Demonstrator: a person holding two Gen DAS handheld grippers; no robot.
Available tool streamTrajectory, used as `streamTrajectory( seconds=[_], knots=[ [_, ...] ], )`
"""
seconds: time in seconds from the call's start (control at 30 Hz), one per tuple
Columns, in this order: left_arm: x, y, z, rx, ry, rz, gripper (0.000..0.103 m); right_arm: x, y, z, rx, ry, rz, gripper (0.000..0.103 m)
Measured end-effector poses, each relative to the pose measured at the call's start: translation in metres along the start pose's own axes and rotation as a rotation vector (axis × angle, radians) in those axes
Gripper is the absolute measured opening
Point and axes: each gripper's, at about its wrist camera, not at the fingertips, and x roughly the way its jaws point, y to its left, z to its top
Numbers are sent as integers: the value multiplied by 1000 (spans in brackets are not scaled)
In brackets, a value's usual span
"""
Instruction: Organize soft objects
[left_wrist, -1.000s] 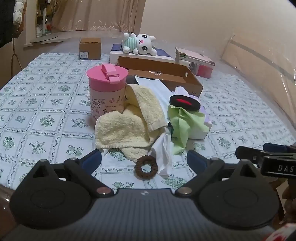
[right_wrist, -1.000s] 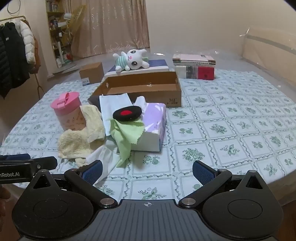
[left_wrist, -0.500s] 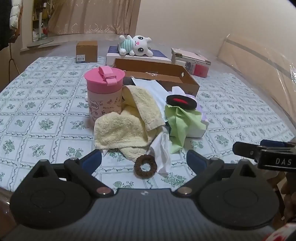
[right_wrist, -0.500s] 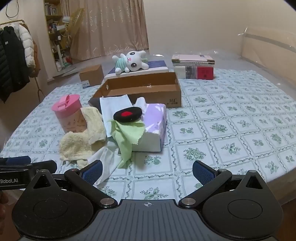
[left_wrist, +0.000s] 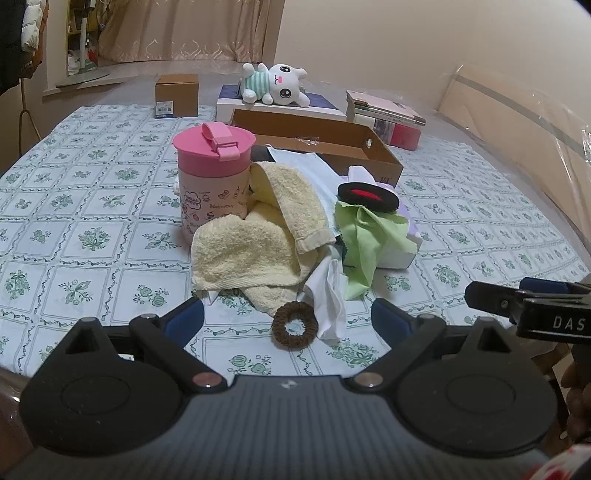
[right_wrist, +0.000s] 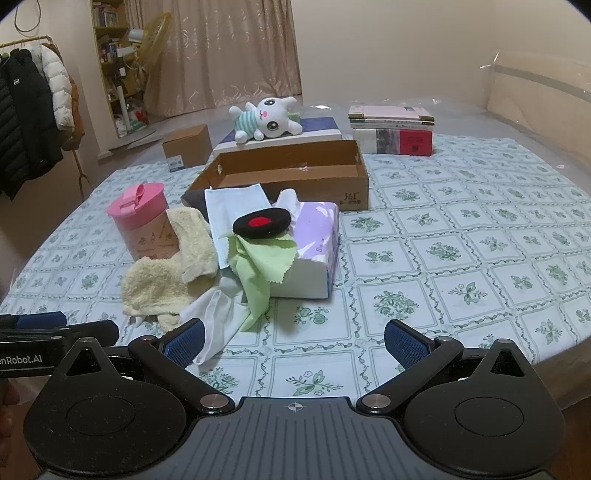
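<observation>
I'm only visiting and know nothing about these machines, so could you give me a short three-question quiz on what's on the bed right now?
1. True or false: the left claw is shut on the brown hair tie.
2. What lies on top of the purple tissue box? A) the pink cup B) the black and red pad C) the plush bunny
3. Fill in: the yellow towel leans against the ____.

Key
1. False; both the left and the right claw are open and hold nothing.
2. B, the black and red pad.
3. The pink cup.
</observation>
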Motion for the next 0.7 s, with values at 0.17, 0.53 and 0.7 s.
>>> streamTrajectory(
  seconds=[0.17,0.53,0.7],
  knots=[
    [2,0,-1,-2,3,-5,96,0,0,0,3,2,-3,102],
    [2,1,-3,-3,5,-11,96,1,-1,0,3,2,-3,102],
    [2,1,-3,-6,7,-13,96,1,-1,0,4,3,-2,102]
  ],
)
